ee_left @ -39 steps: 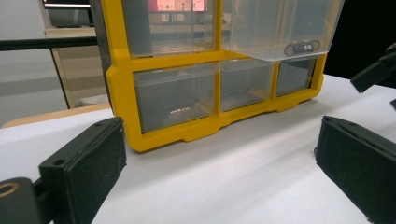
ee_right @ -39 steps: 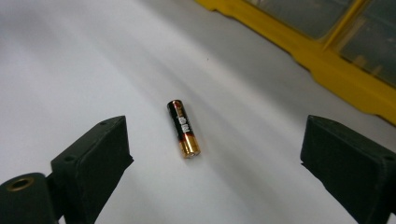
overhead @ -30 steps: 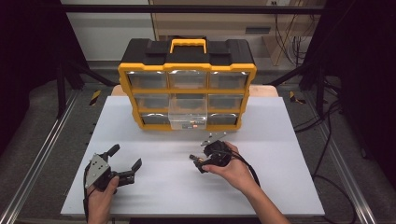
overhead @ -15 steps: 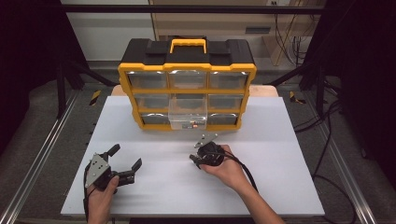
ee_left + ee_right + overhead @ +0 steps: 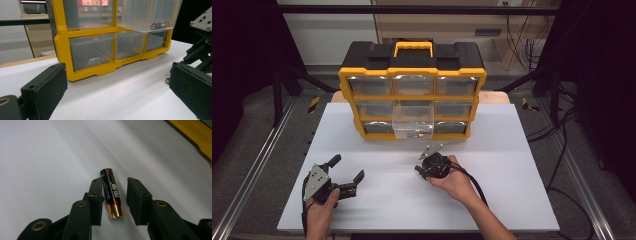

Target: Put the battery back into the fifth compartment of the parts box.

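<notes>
1. The right gripper (image 5: 115,195) straddles the battery (image 5: 112,194), jaws apart (one pad touching it), on the table (image 5: 512,165) near its middle.
2. The left gripper (image 5: 347,175) rests spread wide by the front left corner.

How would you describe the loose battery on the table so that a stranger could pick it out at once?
Start at the yellow drawer cabinet on the white table. In front of it, the right gripper straddles a black battery with a gold end. Unlike the battery in the pulled-out drawer, it lies loose on the table.
</notes>
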`<state>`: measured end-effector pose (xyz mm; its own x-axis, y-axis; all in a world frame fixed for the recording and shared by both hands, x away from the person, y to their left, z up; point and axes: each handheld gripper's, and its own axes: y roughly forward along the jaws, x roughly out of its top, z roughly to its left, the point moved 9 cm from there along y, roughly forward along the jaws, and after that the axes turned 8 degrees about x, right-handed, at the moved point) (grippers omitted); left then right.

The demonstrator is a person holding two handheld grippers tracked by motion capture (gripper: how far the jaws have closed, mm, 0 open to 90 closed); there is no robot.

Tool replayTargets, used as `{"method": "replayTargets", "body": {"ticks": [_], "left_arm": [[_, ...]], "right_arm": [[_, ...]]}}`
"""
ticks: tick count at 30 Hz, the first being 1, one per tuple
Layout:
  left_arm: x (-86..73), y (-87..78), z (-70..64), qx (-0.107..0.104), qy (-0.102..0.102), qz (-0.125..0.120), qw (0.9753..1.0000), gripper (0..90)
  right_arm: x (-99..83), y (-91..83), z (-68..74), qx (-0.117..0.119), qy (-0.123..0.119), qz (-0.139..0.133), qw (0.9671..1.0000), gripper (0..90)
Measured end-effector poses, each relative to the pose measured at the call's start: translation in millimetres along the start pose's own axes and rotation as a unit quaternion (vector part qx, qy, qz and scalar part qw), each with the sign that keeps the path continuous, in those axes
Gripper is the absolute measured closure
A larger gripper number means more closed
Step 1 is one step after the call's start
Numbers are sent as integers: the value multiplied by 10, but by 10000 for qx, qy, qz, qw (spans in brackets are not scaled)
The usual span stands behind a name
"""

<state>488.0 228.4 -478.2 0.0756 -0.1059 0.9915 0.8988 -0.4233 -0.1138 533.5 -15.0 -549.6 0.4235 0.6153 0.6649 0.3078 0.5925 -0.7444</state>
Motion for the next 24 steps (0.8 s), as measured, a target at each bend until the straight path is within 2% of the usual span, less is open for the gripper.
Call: {"method": "replayTargets", "body": {"ticks": [10,17,24], "left_arm": [[2,-1,10,9,-7,-3,10000,17],[2,-1,16,25,-11,-1,10000,16],[3,-3,27,37,-19,-5,10000,16]], "right_arm": [[-7,31,16,30,-53,46,10000,732],[-9,31,14,-30,-225,56,9997,768],[30,-57,35,-35,-265,-122,9996,768]]}}
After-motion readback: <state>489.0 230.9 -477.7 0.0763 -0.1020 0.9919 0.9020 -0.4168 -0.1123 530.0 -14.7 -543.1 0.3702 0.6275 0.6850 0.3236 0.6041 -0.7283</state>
